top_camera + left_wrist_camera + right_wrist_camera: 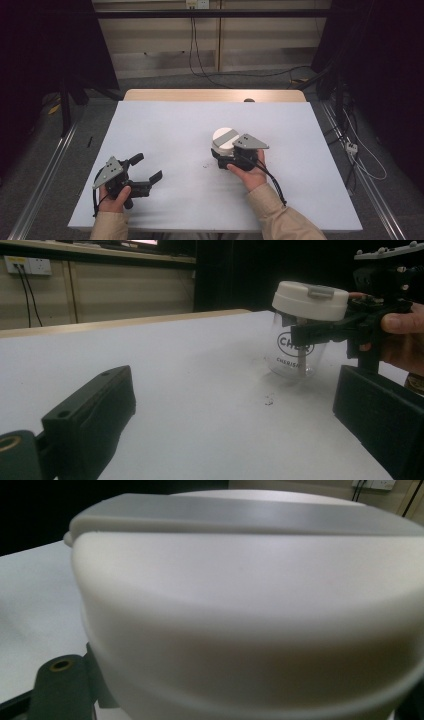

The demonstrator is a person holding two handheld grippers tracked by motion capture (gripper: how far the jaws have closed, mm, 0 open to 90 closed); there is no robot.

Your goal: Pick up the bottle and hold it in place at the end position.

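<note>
The jar (pixel 300 340) is a clear plastic container with dark printed lettering on its wall and a white lid (pixel 310 300) carrying a grey flip tab (pixel 320 290). It sits slightly right of the centre of the surface (pixel 165 130), tilted, with its lid end leaning away from the right gripper. Whether its base touches the surface cannot be told for certain.

The right gripper (pixel 223 153) grips the jar just below the lid: in the left gripper view its black jaws close around the clear wall under the lid's rim. In the right gripper view the lid (pixel 250 605) appears at very close range, the grey tab running across its top. The right hand (pixel 248 172) holds the gripper body from the near side, and a cable trails back along the sleeve.

A few small dark specks (pixel 269 400) lie on the surface just beside the jar.

The left gripper (pixel 148 168) rests near the front left of the surface, well apart from the jar. Its jaws stand wide with nothing between them.
</note>
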